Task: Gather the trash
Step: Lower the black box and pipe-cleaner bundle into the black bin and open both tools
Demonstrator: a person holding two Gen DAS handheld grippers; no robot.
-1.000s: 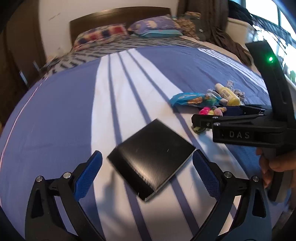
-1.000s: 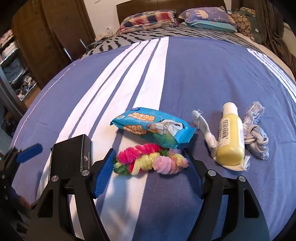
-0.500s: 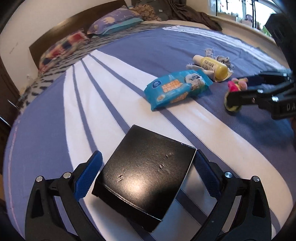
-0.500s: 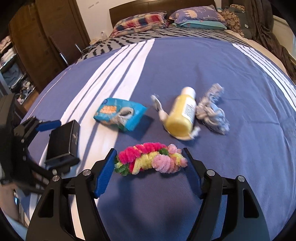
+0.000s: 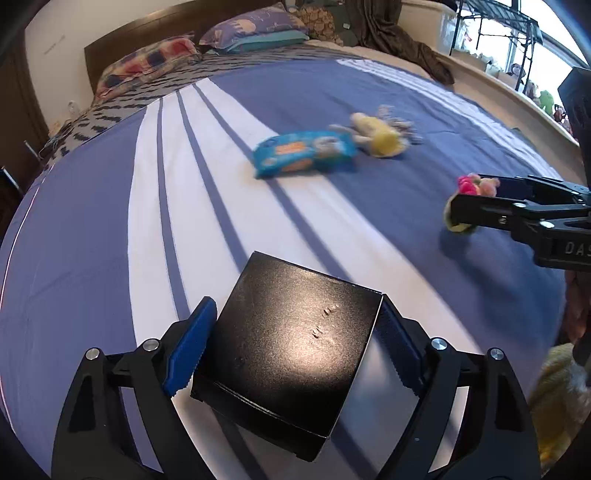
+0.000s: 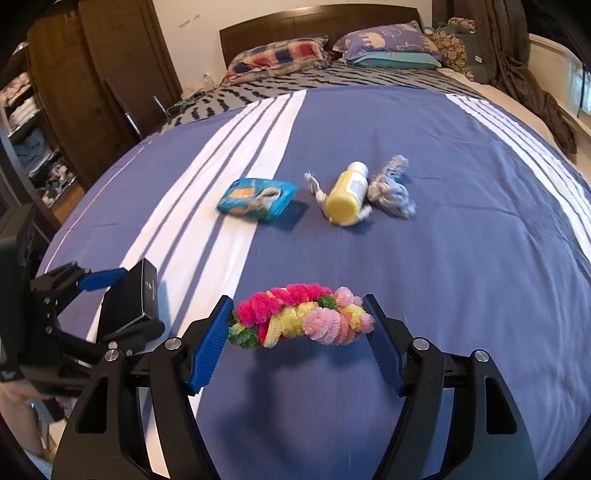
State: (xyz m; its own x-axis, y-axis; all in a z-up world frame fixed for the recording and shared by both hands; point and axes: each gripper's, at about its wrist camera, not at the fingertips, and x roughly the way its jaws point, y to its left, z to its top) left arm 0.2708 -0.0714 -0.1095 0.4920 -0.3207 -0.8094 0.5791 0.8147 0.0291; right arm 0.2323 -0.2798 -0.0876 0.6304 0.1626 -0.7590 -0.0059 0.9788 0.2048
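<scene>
Left wrist view: the left gripper [image 5: 295, 354] has its two blue-padded fingers closed against the sides of a black box [image 5: 291, 350], which sits tilted between them, above a blue bedspread [image 5: 92, 240] with white stripes. Farther up the bed lie a blue snack packet [image 5: 304, 155] and, just beside it to the right, a yellow bottle [image 5: 376, 138], both blurred. At the right edge, the right gripper [image 5: 476, 201] reaches in from the side, with a fuzzy pink and yellow garland [image 5: 476, 184] caught between its fingers.

Right wrist view: the right gripper [image 6: 299, 332] is partly closed, its blue pads pressing both ends of the fuzzy garland [image 6: 301, 314], a twist of pink, yellow and green loops held just above the bedspread [image 6: 480, 258]. Its shadow falls on the cloth beneath. At the lower left, the left gripper [image 6: 122, 295] grips the black box [image 6: 131, 295], lifted and tipped on edge. In the middle of the bed rest the blue snack packet [image 6: 256, 199], the yellow bottle [image 6: 349, 192] lying on its side, and a grey knotted rope [image 6: 391, 188] touching the bottle's right side. Pillows [image 6: 332, 51] line the dark wooden headboard [image 6: 317, 22] at the far end.
</scene>
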